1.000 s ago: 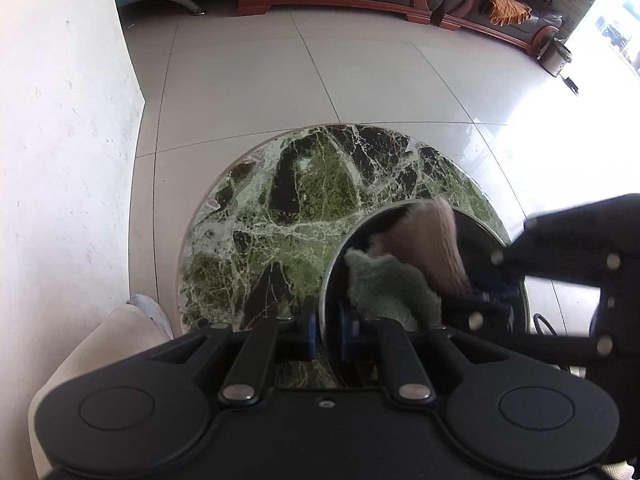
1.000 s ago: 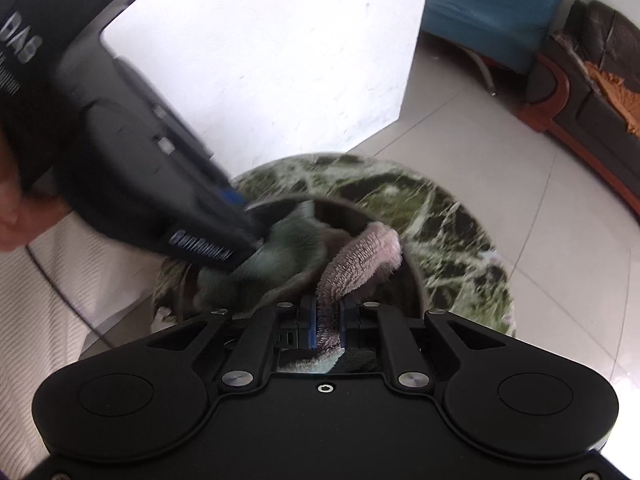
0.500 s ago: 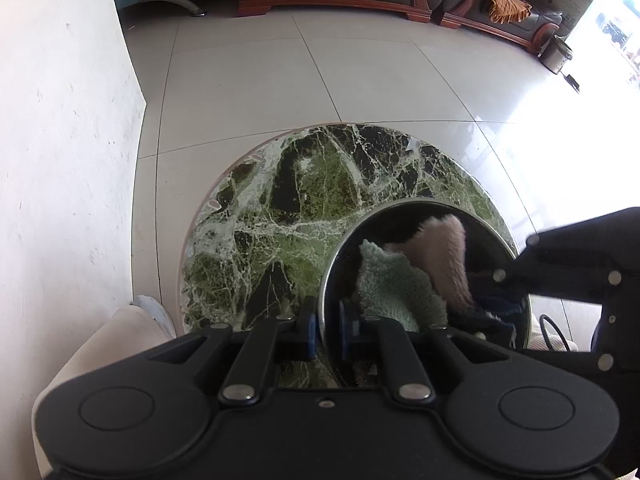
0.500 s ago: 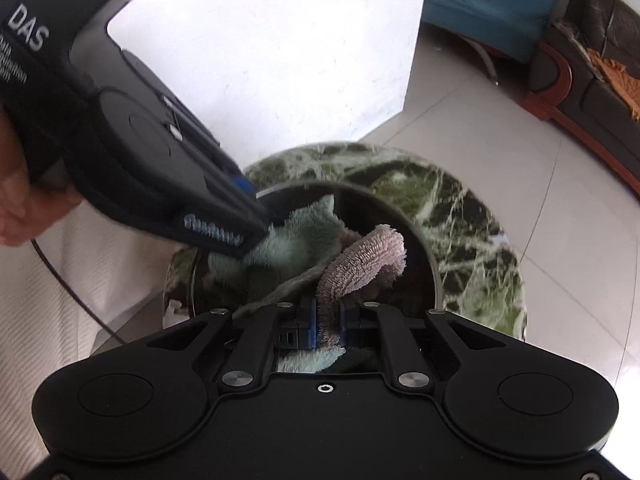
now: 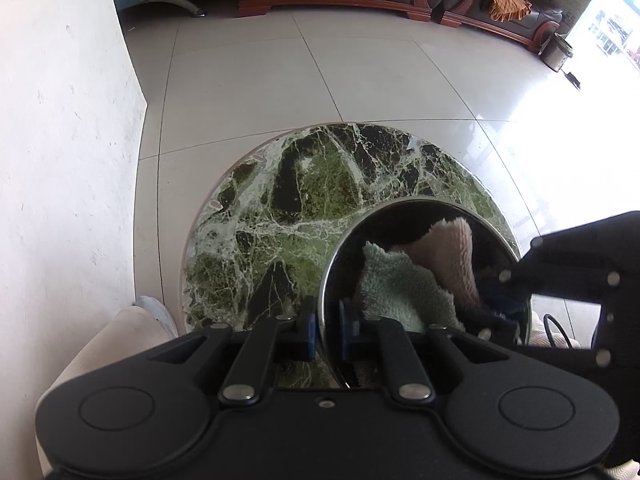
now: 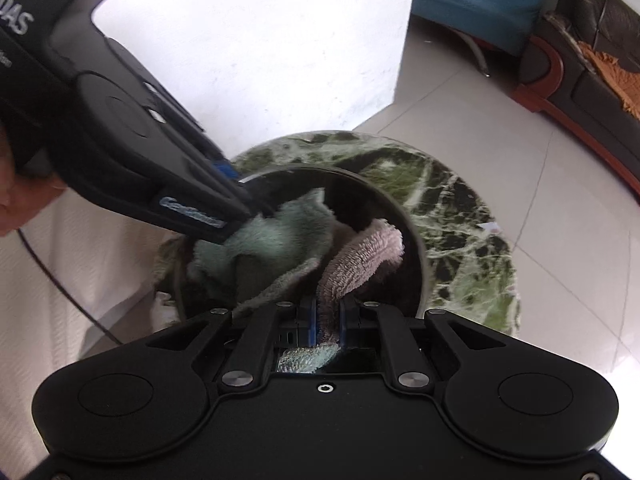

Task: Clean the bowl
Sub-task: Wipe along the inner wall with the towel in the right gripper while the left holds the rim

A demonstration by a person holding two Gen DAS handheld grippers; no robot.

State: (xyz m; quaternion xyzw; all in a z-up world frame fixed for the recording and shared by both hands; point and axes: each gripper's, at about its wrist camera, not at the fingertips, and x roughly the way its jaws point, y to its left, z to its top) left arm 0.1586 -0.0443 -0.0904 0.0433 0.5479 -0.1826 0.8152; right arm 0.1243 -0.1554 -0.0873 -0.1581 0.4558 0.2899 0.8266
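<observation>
Bowl: shiny metal, lower right of the left wrist view, standing on a round green marble table.

Left gripper: pinched on the bowl's near rim, one pad outside the wall, one inside.

Right gripper: clamped on a cloth, pink on one face and green on the other, which is bunched inside the bowl and covers much of the floor.

Risks:
- The rim hold is thin. A hard sideways wipe could twist the bowl out of the pads or skid it over the polished marble.
- The bowl sits near the table's right edge in the left wrist view, so a push that way could send it over.
- Only a narrow fold of cloth is gripped; dragging may pull it free.

Not legible:
- Bowl floor is under the cloth; any dirt cannot be judged.
- The mirror wall doubles the cloth, so where the cloth really touches the wall is probably unclear.
- Right gripper's tips are cut off in the left wrist view.
</observation>
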